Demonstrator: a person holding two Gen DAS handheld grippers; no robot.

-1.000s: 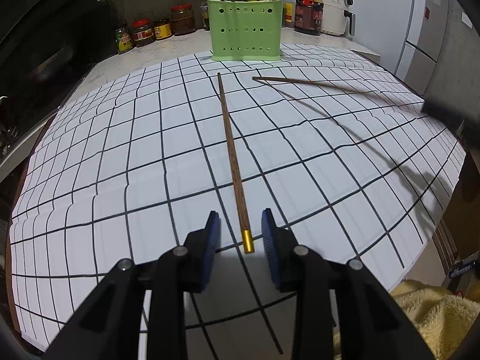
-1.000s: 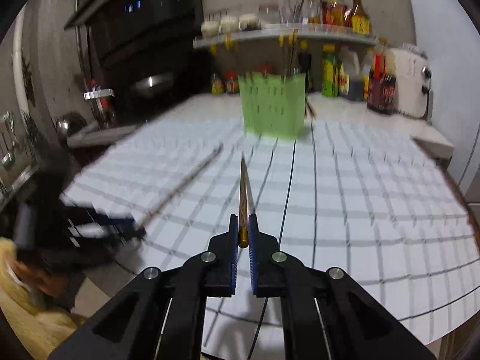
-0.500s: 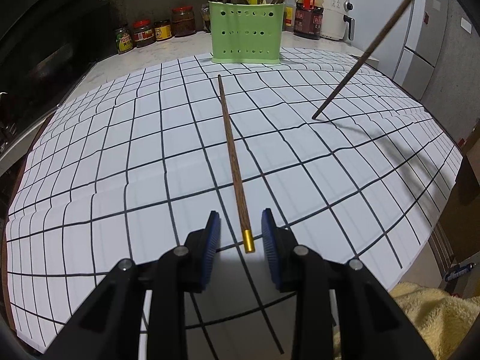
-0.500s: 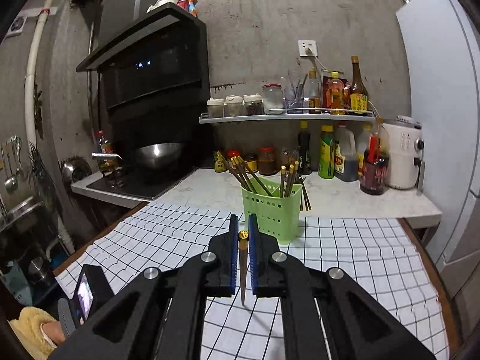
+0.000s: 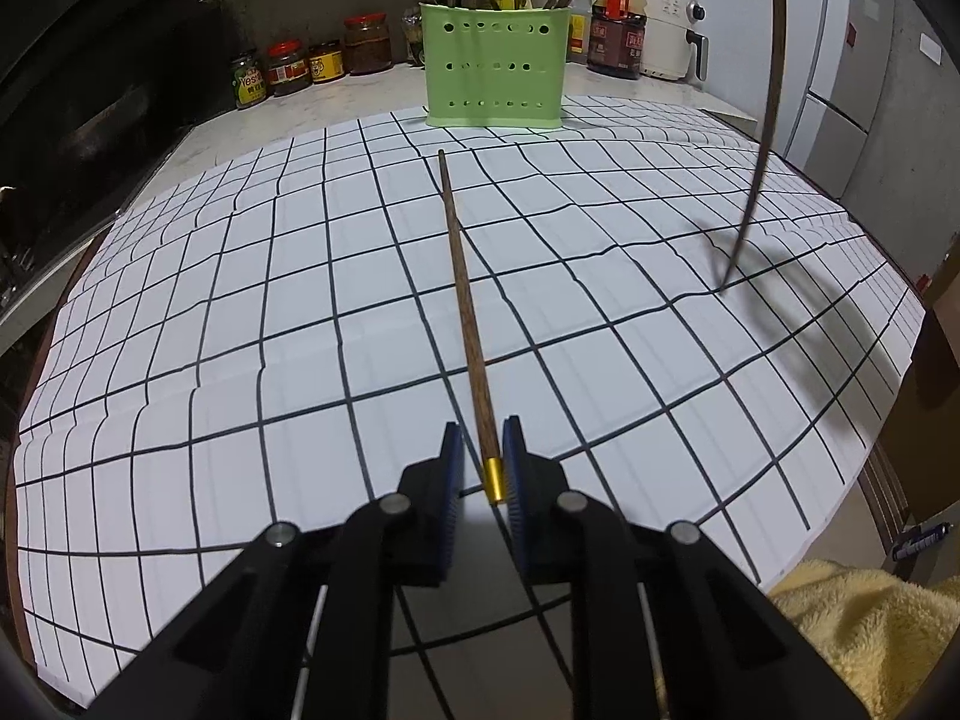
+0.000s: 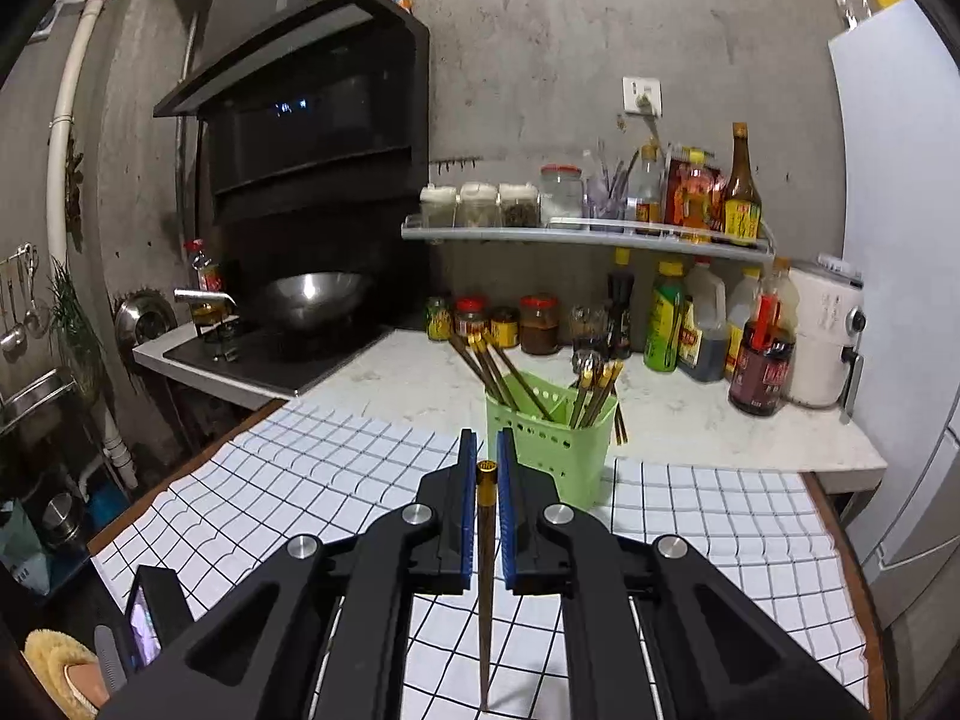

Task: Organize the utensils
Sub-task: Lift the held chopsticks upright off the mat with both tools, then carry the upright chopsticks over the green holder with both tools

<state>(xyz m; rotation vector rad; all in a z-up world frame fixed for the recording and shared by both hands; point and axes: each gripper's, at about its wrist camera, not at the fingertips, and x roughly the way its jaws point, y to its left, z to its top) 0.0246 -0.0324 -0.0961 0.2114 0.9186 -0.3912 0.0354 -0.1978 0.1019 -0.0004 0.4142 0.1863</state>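
A brown chopstick (image 5: 465,306) with a gold end lies on the grid mat (image 5: 240,312), pointing at the green utensil holder (image 5: 495,66). My left gripper (image 5: 483,462) has closed around its gold end, with the right pad touching it and a thin gap at the left pad. My right gripper (image 6: 486,468) is shut on a second chopstick (image 6: 486,570), held upright with its tip down on the mat. That chopstick also shows in the left wrist view (image 5: 759,138). The green holder (image 6: 549,450) holds several chopsticks.
Jars (image 5: 300,63) and bottles (image 6: 696,324) line the counter behind the holder. A white appliance (image 6: 825,342) stands at the back right. A stove with a wok (image 6: 312,300) is at the left. A yellow towel (image 5: 870,630) lies off the mat's near right corner.
My left gripper's jaws have narrowed around the chopstick's gold end. My right gripper lifted its chopstick from lying flat to upright, tip on the mat.
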